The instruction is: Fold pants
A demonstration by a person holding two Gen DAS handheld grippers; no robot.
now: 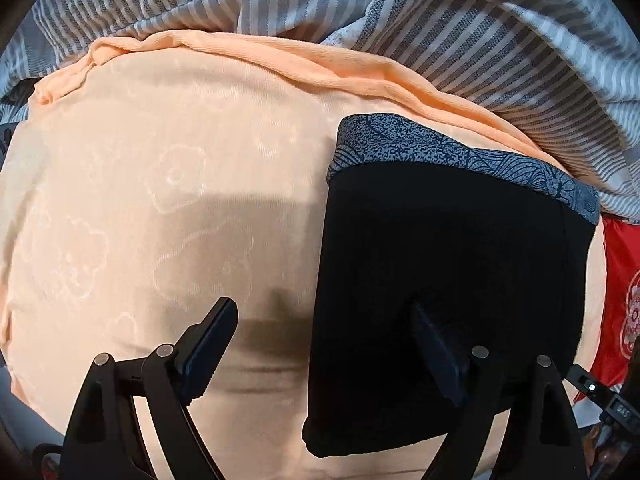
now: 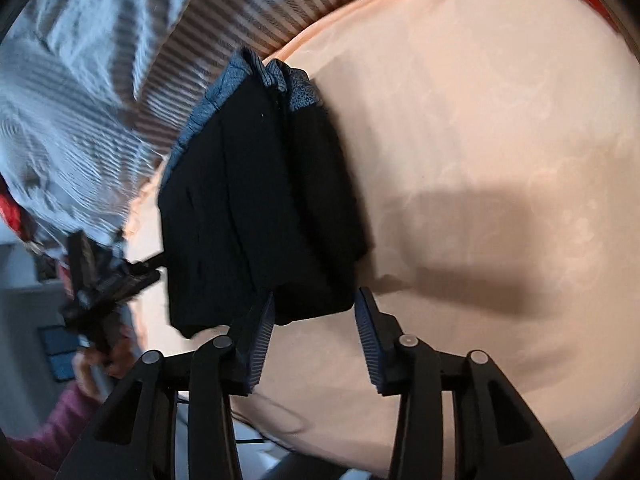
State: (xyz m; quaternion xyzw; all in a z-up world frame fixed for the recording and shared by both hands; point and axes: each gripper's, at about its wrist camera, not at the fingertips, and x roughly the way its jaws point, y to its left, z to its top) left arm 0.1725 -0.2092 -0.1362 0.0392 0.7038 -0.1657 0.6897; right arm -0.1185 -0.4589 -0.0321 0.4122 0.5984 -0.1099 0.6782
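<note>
Pants (image 1: 452, 280): black, with a blue-grey patterned waistband (image 1: 452, 152), already lying as a compact folded stack on a peach sheet (image 1: 160, 200), toward 3 o'clock in my left wrist view and toward 11 o'clock in my right wrist view, where at least two layers show along the near edge. Striped grey bedding (image 1: 480, 40) sits bunched beyond the waistband at 12 o'clock; a red cloth (image 1: 620, 280) shows at the far 3 o'clock edge. Handling, as I judge it: light, soft knit, limp, no stiffness to hold a crease; the layers will likely slide over each other if dragged, so I would pinch through the whole thickness at a corner or at the firmer waistband, not the top layer alone. Left gripper (image 1: 324, 344): jaws spread wide, empty, one finger over bare sheet, the other in front of the black cloth; contact cannot be told. Right gripper (image 2: 314, 322): jaws moderately apart, empty, poised just beside the stack's near edge. Folding looks close to finished.
</note>
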